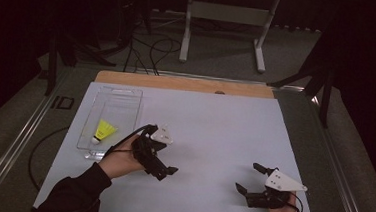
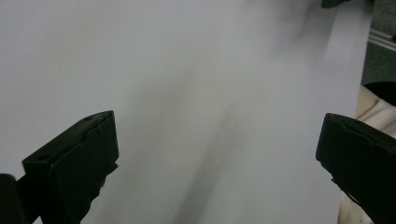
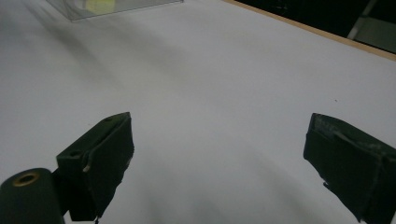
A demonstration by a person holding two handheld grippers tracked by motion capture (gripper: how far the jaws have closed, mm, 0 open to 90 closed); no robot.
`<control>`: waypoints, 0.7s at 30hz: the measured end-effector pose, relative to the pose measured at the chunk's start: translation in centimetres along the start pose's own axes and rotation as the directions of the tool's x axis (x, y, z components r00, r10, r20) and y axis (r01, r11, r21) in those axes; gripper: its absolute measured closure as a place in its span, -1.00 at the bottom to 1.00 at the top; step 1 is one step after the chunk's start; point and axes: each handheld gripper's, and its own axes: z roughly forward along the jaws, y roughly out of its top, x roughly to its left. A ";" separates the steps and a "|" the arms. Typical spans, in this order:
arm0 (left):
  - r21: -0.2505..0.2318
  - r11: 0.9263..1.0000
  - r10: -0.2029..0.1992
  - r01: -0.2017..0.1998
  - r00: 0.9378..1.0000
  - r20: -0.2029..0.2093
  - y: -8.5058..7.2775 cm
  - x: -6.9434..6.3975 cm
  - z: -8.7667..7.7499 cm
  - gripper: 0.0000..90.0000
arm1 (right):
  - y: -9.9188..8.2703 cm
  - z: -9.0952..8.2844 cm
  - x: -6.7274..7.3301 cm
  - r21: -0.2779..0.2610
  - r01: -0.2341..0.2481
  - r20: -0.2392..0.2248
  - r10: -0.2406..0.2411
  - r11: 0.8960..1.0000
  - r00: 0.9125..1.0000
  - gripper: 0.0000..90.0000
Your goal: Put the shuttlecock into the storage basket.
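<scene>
A yellow shuttlecock (image 1: 104,130) with a white cork lies in a clear plastic tray (image 1: 138,107) at the left of the white table. My left gripper (image 1: 166,172) is held just right of the tray's near end, tilted down toward the table, with its jaws wide apart and nothing between them. In the left gripper view, the left gripper (image 2: 217,126) has bare white surface between its jaws. My right gripper (image 1: 248,177) rests near the front right, open and empty, pointing left. Past the right gripper (image 3: 219,123), the shuttlecock (image 3: 100,5) and tray (image 3: 130,7) show far off.
The white table top (image 1: 214,133) has a wooden strip (image 1: 185,83) along its far edge. Behind the table, a metal stand (image 1: 227,13) and cables (image 1: 150,48) lie on the dark floor. The table's near edge (image 2: 348,70) runs close to the left gripper.
</scene>
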 end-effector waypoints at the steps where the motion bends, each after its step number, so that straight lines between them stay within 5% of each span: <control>1: -0.006 1.000 0.000 0.000 1.000 -0.001 -0.2 -0.2 0.1 -1.00 | 0.0 0.0 0.0 -0.001 0.001 0.000 -0.001 1.000 1.000 -0.81; 13: -0.054 0.998 0.033 -0.033 0.999 0.002 -3.1 -2.4 0.9 -1.00 | 0.0 0.0 0.1 0.004 0.002 -0.003 -0.002 1.000 1.000 -0.81; 21: -0.085 0.996 0.012 -0.013 1.000 -0.016 -5.7 -3.0 0.6 -1.00 | 0.0 0.0 0.1 0.005 0.002 -0.005 -0.002 1.000 1.000 -0.81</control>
